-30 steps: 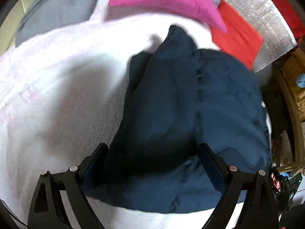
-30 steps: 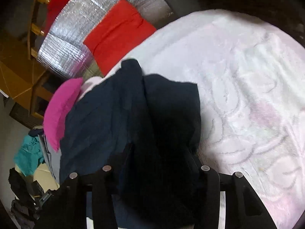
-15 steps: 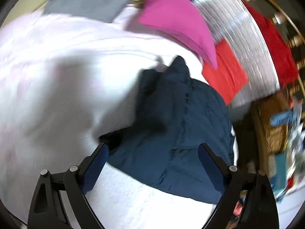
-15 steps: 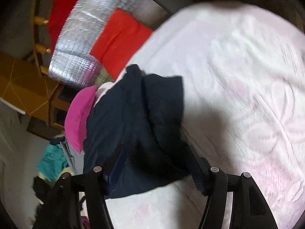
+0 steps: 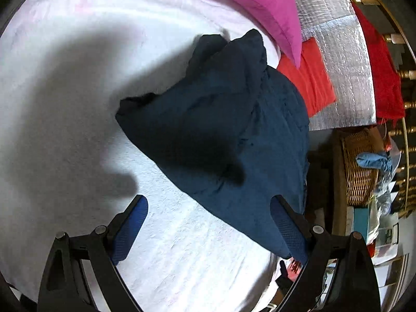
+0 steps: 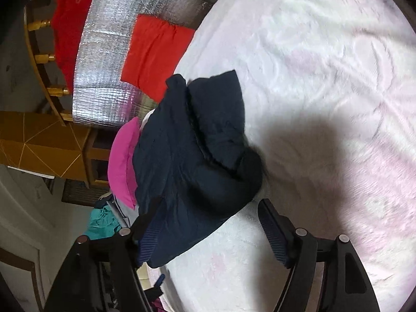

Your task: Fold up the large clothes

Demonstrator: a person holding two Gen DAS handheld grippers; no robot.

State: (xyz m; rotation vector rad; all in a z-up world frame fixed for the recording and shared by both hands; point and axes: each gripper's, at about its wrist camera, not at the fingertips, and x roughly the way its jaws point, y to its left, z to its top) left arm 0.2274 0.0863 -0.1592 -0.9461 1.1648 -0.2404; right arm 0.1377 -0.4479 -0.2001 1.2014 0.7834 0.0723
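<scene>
A dark navy garment point(image 5: 221, 135), folded into a thick bundle, lies on the white and pink blanket point(image 5: 65, 130) near the bed's edge. My left gripper point(image 5: 209, 208) hovers just short of it, open, with the bundle's near corner close to the right finger point(image 5: 288, 228) and bare blanket between the pads. In the right wrist view the same garment point(image 6: 187, 156) reaches down between the jaws of my right gripper point(image 6: 210, 218). Those jaws are opening; the cloth drapes against the left finger point(image 6: 149, 234) and the right pad stands clear of it.
A pink cushion point(image 5: 262, 7), an orange-red cloth point(image 5: 309, 75) and a silver foil mat point(image 5: 338, 59) lie beyond the garment. A wicker basket point(image 5: 361, 166) and a red cloth point(image 5: 382, 72) on a wooden rail stand off the bed. Teal clothing point(image 6: 102, 223) lies on the floor.
Both grippers have drawn back from the garment and rolled. The right jaws have widened and no longer pinch the cloth. The bundle now sits farther ahead of the left fingers.
</scene>
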